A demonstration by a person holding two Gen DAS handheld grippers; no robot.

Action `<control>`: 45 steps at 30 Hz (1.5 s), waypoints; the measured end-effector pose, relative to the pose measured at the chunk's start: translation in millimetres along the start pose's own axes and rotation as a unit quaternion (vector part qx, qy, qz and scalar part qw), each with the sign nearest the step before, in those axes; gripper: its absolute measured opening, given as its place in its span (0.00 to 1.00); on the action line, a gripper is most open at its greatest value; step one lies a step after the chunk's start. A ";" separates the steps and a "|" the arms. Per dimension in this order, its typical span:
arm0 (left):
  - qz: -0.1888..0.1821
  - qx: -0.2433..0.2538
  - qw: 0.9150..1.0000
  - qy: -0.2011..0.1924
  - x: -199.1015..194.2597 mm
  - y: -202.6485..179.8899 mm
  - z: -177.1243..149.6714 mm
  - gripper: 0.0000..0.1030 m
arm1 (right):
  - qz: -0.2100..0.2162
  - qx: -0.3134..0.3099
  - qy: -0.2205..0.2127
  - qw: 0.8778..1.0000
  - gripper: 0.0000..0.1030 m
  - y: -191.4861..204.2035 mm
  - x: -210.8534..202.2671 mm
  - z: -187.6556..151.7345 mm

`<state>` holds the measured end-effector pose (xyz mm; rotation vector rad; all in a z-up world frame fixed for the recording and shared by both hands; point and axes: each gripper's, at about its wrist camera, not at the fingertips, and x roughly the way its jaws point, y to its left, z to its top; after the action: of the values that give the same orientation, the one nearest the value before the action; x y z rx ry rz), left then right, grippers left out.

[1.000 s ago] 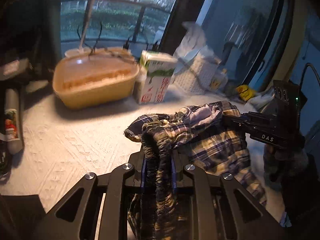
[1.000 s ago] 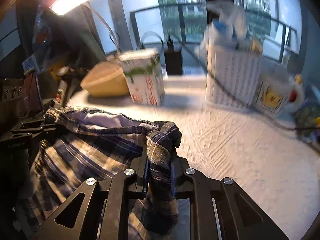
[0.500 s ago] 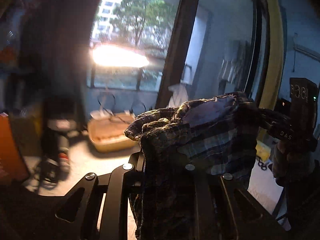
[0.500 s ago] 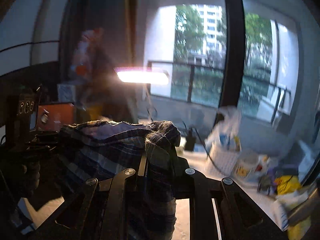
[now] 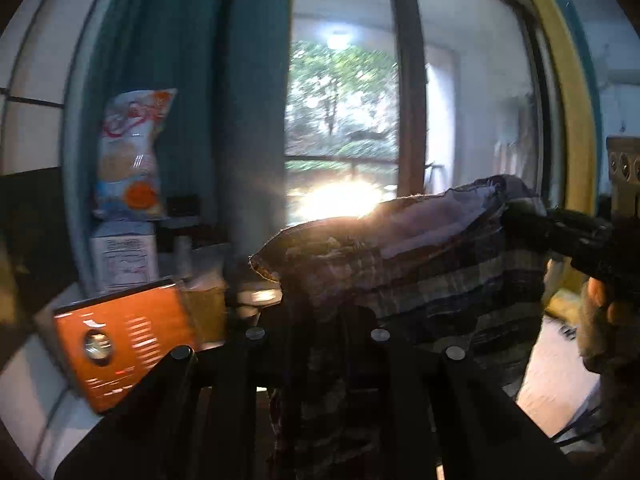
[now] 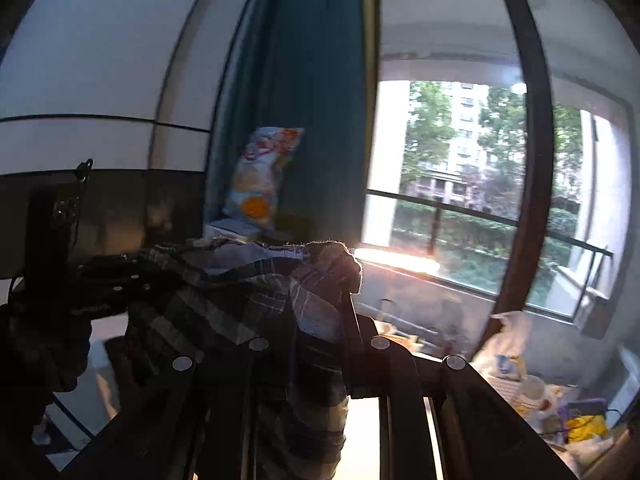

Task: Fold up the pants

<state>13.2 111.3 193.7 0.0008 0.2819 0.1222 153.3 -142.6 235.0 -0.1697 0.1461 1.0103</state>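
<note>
Window (image 6: 460, 184) behind; both claws clamp plaid pants (image 5: 420, 264); orange box (image 5: 128, 344) left view only.

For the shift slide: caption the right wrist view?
Right gripper and left gripper each clamp the plaid pants, stretched between them before the window.

Soft matt woven cloth is seen on the plaid pants (image 5: 436, 276); glossy plastic on the crinkly snack bag (image 5: 130, 156).
</note>
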 end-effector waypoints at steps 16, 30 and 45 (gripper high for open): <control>0.116 -0.059 0.968 0.213 161.5 88.1 -125.0 0.33 | 0.033 0.087 0.217 0.972 0.26 4.0 243.4 -120.1; 0.139 -0.101 0.970 0.170 132.3 70.0 -96.0 0.80 | -0.014 0.107 0.223 0.969 0.82 -38.0 216.6 -131.3; 0.067 -0.047 0.981 0.176 101.0 -55.9 -90.1 0.81 | -0.059 0.128 0.217 0.966 0.82 -68.2 88.7 -158.8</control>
<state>91.2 66.5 78.1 -0.0971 0.6299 0.2702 251.0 -137.8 67.1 -0.1599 0.6567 0.8143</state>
